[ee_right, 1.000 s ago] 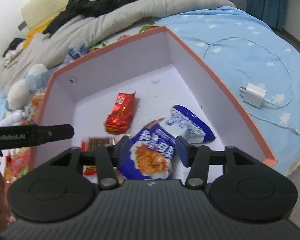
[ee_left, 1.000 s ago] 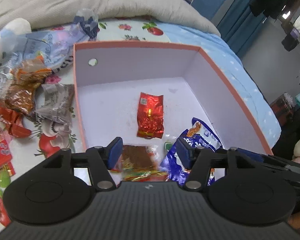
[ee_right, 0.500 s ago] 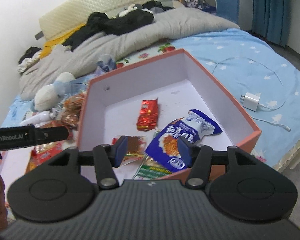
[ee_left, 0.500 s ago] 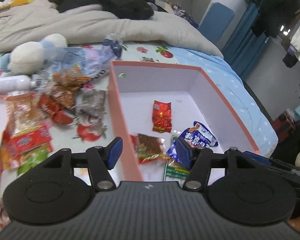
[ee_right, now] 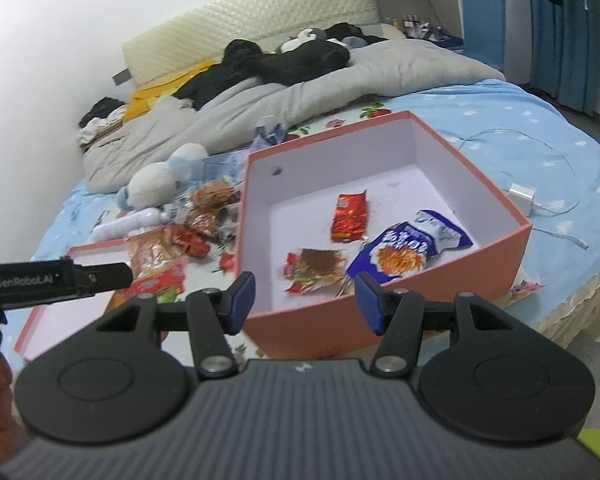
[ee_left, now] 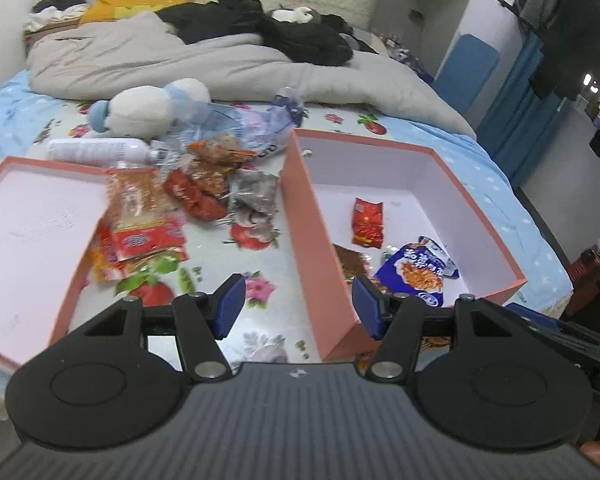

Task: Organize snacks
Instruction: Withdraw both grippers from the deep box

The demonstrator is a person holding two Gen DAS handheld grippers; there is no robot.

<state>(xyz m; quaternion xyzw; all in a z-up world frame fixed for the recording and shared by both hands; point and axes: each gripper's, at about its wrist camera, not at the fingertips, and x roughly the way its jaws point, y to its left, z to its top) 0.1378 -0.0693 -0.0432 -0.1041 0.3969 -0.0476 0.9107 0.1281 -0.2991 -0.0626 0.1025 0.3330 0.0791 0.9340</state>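
A pink box (ee_left: 300, 208) (ee_right: 500, 208) with a white inside sits on the bed. In it lie a red packet (ee_left: 367, 222) (ee_right: 350, 216), a brown-and-red packet (ee_left: 352, 258) (ee_right: 318, 266) and a blue bag (ee_left: 418, 270) (ee_right: 408, 250). A heap of loose snack packets (ee_left: 188, 200) (ee_right: 180, 240) lies to its left. My left gripper (ee_left: 298, 306) is open and empty, above the bed at the box's near left corner. My right gripper (ee_right: 305, 302) is open and empty, above the box's near wall.
The box lid (ee_left: 32, 236) (ee_right: 60, 308) lies at the left, with packets over its edge. A plush toy (ee_left: 148, 108), a white bottle (ee_left: 96, 150) and a grey duvet (ee_left: 220, 64) lie behind. A charger with cable (ee_right: 522, 194) lies to the right of the box.
Both grippers have drawn back and up, away from the box, so more of the bed shows. The left gripper also shifted left. The packets in the box have not moved.
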